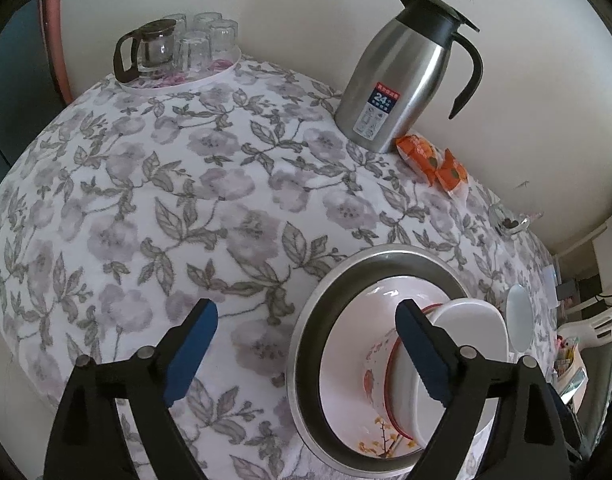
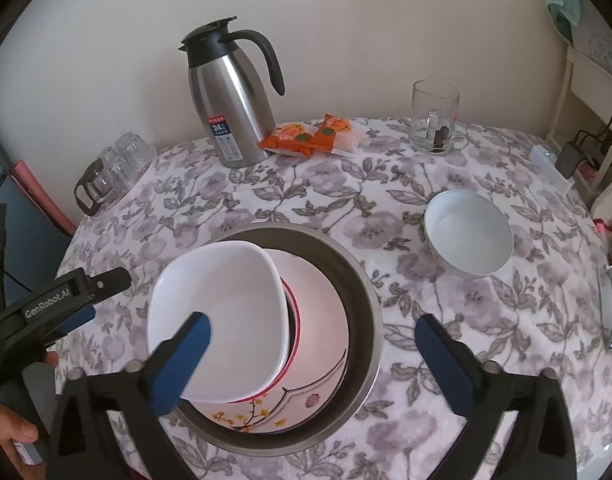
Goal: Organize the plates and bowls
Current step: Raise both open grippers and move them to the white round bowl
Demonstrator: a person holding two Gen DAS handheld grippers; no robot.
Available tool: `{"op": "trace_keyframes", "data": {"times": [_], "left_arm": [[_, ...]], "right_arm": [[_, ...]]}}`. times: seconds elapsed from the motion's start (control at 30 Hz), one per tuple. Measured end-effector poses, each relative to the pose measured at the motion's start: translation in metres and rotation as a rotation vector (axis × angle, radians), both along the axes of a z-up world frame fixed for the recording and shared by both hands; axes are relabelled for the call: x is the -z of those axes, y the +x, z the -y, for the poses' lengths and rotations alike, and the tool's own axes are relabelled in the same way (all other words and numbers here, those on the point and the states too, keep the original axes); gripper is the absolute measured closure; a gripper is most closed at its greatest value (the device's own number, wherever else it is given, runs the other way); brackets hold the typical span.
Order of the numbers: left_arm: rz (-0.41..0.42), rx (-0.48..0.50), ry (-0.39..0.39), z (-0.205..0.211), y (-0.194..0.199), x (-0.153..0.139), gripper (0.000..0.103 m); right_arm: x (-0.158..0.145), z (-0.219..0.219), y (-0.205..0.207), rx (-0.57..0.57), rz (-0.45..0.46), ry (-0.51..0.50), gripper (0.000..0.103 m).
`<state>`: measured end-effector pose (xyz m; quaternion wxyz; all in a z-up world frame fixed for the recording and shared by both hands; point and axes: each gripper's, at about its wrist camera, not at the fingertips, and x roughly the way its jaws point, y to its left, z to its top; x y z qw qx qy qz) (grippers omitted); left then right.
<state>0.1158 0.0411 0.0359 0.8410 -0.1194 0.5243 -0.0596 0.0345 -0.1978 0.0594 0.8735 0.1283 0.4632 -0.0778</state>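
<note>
Round table under a floral tablecloth (image 2: 313, 192), seen from both wrist cameras.

Centre: steel basin (image 2: 361, 280) holding a stack. Lowest visible piece a flower-painted plate (image 2: 325, 320), its near edge showing yellow blossoms; upon it a red-rimmed bowl (image 2: 292, 312), shown only as a thin rim; uppermost a square white bowl (image 2: 218, 304), tilted, overhanging the basin's left rim in the right wrist view. How many pieces lie under the square bowl: not discernible.

Right gripper (image 2: 311, 342): jaws spread wide, nothing pinched. Left finger in front of the square bowl's near edge, contact not clear; right finger over bare cloth just beside the basin.

Left gripper (image 1: 306, 330): jaws likewise spread, nothing between them. One finger over cloth, the other crossing in front of the stacked bowls, hiding part of their rims. Seen from the right wrist only as a black body lettered "GenRobot.AI" at the left edge, with part of a hand (image 2: 14, 428) below, largely cut off.

Apart from the stack: round white bowl (image 2: 467, 236) upright on the cloth, to the basin's right.

Along the wall: steel thermos jug (image 2: 230, 108), orange snack packets (image 2: 306, 136), glass mug (image 2: 433, 120) with dark contents not identifiable, and a tray of upturned glasses (image 1: 198, 44) with a glass pot (image 1: 146, 52).
</note>
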Motion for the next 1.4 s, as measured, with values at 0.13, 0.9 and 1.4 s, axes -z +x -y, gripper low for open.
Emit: {"op": "trace_keyframes", "data": {"times": [0.13, 0.9, 1.4], "left_arm": [[0.024, -0.011, -0.002, -0.002, -0.001, -0.005, 0.01], [0.354, 0.235, -0.004, 0.094, -0.048, -0.078, 0.009], [0.187, 0.425, 0.019, 0.236, -0.049, -0.062, 0.009]], "right_arm": [[-0.002, 0.003, -0.002, 0.001, 0.01, 0.003, 0.0], [-0.042, 0.109, -0.055, 0.184, 0.195, 0.048, 0.0], [-0.014, 0.216, -0.081, 0.382, 0.202, 0.154, 0.0]]}}
